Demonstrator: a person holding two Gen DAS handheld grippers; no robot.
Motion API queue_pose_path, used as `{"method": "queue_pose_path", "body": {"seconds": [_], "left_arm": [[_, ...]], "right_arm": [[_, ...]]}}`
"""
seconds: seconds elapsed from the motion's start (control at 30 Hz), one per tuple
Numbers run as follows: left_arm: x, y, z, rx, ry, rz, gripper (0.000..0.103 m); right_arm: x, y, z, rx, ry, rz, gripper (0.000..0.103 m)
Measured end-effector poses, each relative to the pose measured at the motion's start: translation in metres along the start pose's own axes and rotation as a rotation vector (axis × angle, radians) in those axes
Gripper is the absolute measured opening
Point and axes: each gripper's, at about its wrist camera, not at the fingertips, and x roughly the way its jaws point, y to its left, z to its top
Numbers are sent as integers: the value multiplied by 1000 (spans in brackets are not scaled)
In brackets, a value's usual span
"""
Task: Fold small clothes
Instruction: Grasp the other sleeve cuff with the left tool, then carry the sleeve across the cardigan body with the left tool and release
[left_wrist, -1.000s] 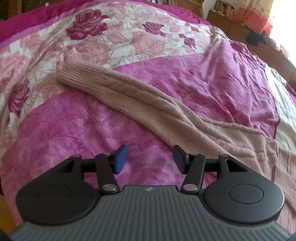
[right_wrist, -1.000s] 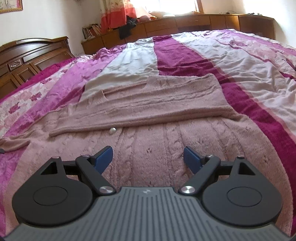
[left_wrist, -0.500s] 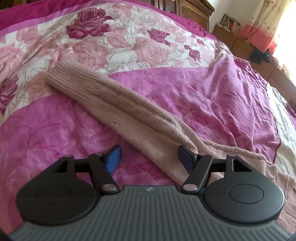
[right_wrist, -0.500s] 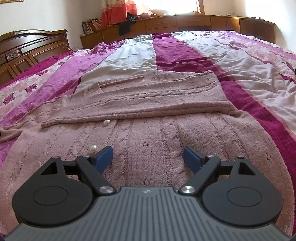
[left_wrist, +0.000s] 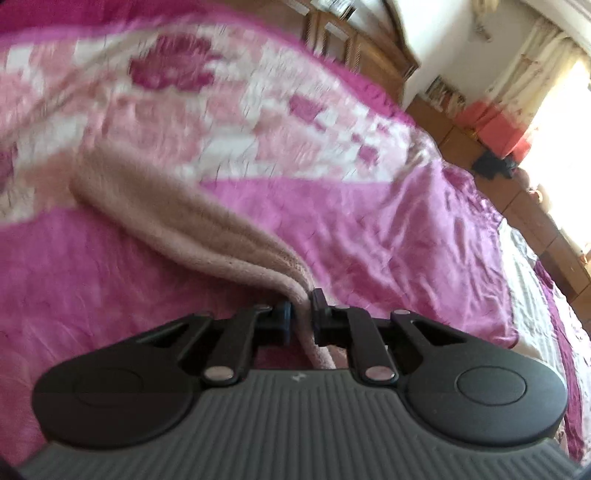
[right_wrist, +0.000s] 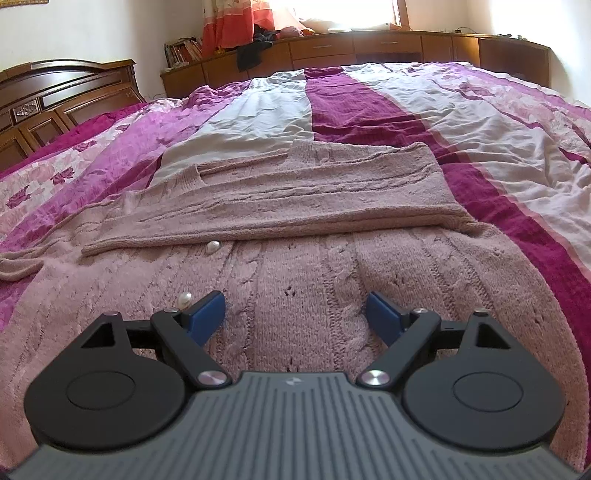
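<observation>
Left wrist view: the left gripper is seen clamped on the sleeve of a dusty-pink knitted cardigan, the knit bunched between nearly closed jaws that were spread wide above it half a second earlier; the rest of the sleeve trails away across the rose-patterned bedspread, and heavy blur suggests the lift has begun. Right wrist view: the right gripper is held wide open and empty just above the cardigan, which is spread on the bed with its far side already folded inward and two pearl buttons showing. The remaining sleeve fold is judged to be under way.
</observation>
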Motion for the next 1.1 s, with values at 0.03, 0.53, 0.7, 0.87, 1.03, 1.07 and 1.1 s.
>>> {"method": "queue_pose_path", "body": {"seconds": [0.03, 0.53, 0.7, 0.87, 1.03, 1.07, 1.1], "left_arm": [[-7, -3, 2, 11, -19, -12, 10], [-75, -118, 4, 180, -93, -274, 9], [-80, -160, -16, 220, -60, -338, 9], [-83, -201, -41, 278, -31, -390, 9], [-85, -235, -61, 292, 4, -454, 9], [-84, -241, -63, 295, 5, -463, 9], [-84, -248, -67, 299, 6, -473, 9]], "right_arm": [[0, -1, 1, 2, -1, 3, 88], [-20, -22, 17, 77, -34, 20, 88], [-21, -27, 17, 70, -17, 18, 88], [-24, -32, 15, 64, -19, 16, 88], [-26, -42, 17, 93, -30, 15, 88], [-27, -45, 17, 99, -31, 14, 88], [-27, -47, 17, 106, -33, 15, 88]]}}
